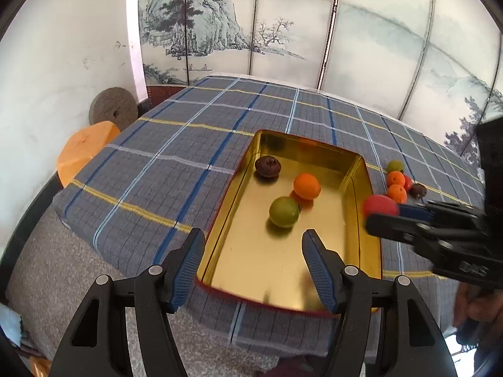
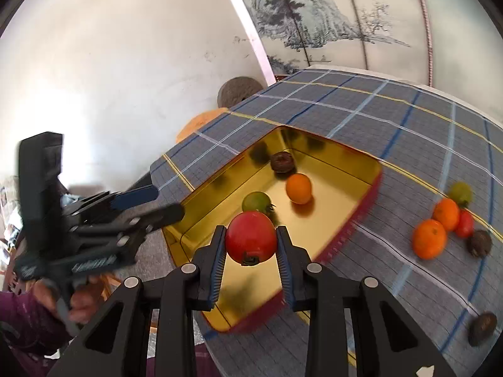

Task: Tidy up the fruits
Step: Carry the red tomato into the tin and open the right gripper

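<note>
A gold tin tray (image 1: 355, 229) (image 2: 367, 169) lies on the plaid cloth. It holds a dark brown fruit (image 1: 267, 166) (image 2: 283, 162), an orange (image 1: 306, 186) (image 2: 299, 188) and a green fruit (image 1: 284, 212) (image 2: 255, 201). My right gripper (image 2: 251, 241) is shut on a red fruit (image 2: 251, 241) (image 1: 379, 206) and holds it above the tray's near right rim. My left gripper (image 1: 253, 245) is open and empty over the tray's near end. It also shows in the right wrist view (image 2: 157, 202).
Loose fruit lies on the cloth right of the tray: two oranges (image 2: 429, 243) (image 2: 446, 214), a red one (image 2: 464, 223), a green one (image 2: 460, 192) and two dark ones (image 2: 480, 243) (image 2: 482, 328). An orange stool (image 1: 82, 150) and a grey stone disc (image 1: 113, 110) stand at the table's left.
</note>
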A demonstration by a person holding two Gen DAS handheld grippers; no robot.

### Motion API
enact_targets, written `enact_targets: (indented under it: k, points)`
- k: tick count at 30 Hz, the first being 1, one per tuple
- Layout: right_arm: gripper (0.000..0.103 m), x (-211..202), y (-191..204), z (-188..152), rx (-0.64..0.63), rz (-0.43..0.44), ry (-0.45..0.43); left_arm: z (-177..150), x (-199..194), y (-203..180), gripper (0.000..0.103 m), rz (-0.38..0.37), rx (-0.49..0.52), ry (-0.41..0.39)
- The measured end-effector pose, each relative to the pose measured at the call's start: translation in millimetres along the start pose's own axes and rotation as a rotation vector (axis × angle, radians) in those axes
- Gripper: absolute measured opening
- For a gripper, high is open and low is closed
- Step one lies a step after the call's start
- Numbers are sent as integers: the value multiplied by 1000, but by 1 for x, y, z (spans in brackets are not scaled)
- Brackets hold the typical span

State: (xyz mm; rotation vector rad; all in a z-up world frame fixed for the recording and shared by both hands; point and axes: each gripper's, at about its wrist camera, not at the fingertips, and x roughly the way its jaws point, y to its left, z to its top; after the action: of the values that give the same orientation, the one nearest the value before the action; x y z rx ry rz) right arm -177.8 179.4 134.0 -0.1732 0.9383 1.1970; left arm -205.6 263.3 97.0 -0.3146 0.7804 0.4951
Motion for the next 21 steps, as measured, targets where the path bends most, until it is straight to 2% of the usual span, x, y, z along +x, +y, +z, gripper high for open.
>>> enact_targets:
  k: [2, 8, 10, 15, 21]
  points:
    - [29, 11, 3, 3, 0, 1, 17, -4, -5, 4, 65, -8, -12, 3]
    - [29, 33, 5, 6, 11, -12, 54, -14, -20, 6, 75, 78, 24, -42]
    - [29, 38, 5, 5, 16, -16, 65, -17, -25, 4, 92, 100, 34, -57]
    - [29, 46, 6, 3, 25, -21, 81, -20, -33, 5, 98, 119, 39, -77]
    - [30, 52, 3, 3, 45, -12, 86, -22, -37, 4, 98, 101, 24, -73]
